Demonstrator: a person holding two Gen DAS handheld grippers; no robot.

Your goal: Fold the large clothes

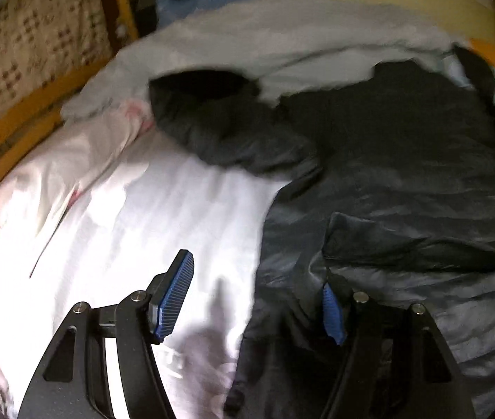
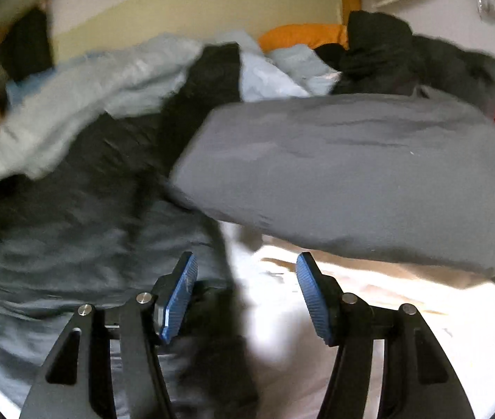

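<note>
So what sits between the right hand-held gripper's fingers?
No cloth is held: in the right wrist view the right hand-held gripper stands open over the white sheet, beside the dark garment.

The dark grey padded jacket is a thin, faintly shiny synthetic cloth, creased all over, and the white bedsheet at its nine o'clock is smooth cotton-like cloth with a soft sheen. The left gripper and right gripper have matt black plastic arms with small bright metal pins, and their blue pads are ribbed and rubbery. At twelve o'clock of the jacket lies a pale grey matt cloth, rumpled.
</note>
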